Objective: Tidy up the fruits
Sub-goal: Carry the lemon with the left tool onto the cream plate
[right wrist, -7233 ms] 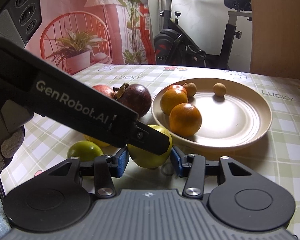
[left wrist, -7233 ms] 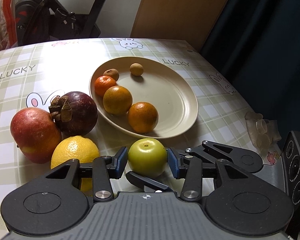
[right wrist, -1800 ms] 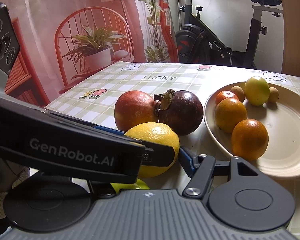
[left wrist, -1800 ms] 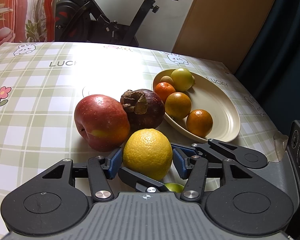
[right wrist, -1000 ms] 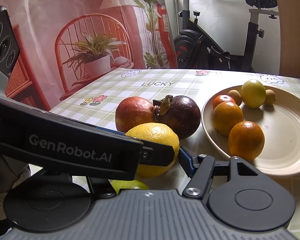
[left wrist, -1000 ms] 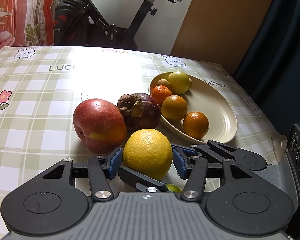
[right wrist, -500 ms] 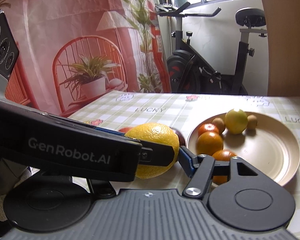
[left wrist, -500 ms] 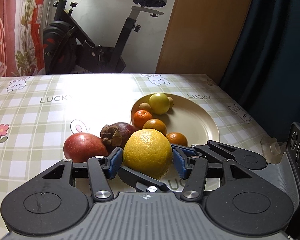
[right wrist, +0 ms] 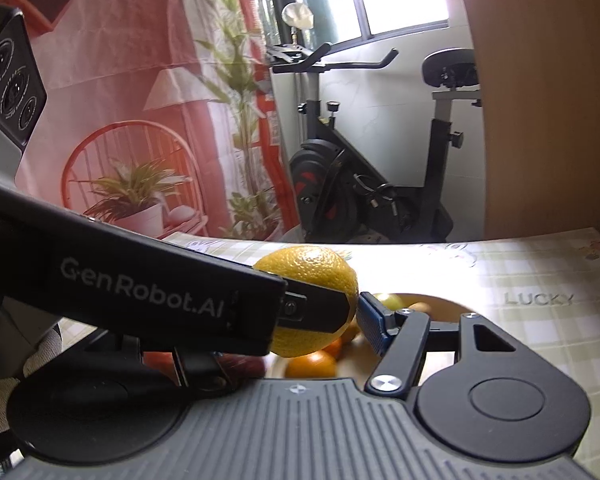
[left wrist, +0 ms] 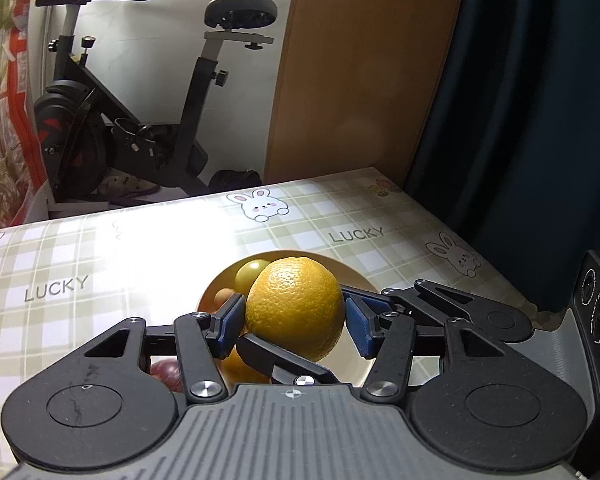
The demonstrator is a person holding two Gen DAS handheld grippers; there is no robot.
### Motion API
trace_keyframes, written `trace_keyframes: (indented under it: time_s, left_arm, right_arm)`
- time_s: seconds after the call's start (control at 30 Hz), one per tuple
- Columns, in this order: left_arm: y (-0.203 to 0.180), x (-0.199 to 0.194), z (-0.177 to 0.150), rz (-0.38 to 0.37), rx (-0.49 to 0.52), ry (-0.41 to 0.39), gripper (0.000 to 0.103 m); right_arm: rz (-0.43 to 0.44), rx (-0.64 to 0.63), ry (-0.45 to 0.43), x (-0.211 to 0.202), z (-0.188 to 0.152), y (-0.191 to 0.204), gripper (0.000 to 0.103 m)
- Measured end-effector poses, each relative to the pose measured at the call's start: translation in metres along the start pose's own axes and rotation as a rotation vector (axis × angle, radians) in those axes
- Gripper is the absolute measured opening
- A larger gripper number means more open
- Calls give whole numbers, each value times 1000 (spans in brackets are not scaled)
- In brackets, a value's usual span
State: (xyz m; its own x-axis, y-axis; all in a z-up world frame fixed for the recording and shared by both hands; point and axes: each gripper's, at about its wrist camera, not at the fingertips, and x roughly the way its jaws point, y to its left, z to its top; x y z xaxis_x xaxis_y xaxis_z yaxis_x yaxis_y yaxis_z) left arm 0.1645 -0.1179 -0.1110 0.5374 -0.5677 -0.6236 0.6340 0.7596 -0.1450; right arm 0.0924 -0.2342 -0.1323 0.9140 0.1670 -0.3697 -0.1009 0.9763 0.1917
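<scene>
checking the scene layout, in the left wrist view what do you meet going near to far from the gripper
left gripper → yellow citrus between its fingers → plate → tablecloth → exercise bike

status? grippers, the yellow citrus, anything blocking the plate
Both grippers, left and right, shut on yellow citrus, lifted above plate. Oranges and green fruit already on the plate; bare patch on its right.

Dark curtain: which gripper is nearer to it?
Right. The right gripper lies on the side of the dark curtain; the left gripper is farther away, closed on the yellow fruit.
</scene>
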Motion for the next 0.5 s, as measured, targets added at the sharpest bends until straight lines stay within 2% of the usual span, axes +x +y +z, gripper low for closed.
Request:
trace_keyframes:
  time_s: [0.13,0.27,0.37,0.5]
  left_arm:
    - [-3,29,13,-44,-29,17,58]
    - [3,66,15,-86,-120,96,58]
    - [2,88,11,-81,-133,143,57]
    - [-2,106,8,-74,-120,168,57]
  right_arm:
    - [-31,-14,11,9,4,-25,65]
    - [-57,-1,60,24,-5,-46,65]
    - [-83,-5,90,32,-14,-54,64]
    - [-112,-10,105,40,-21,-63,64]
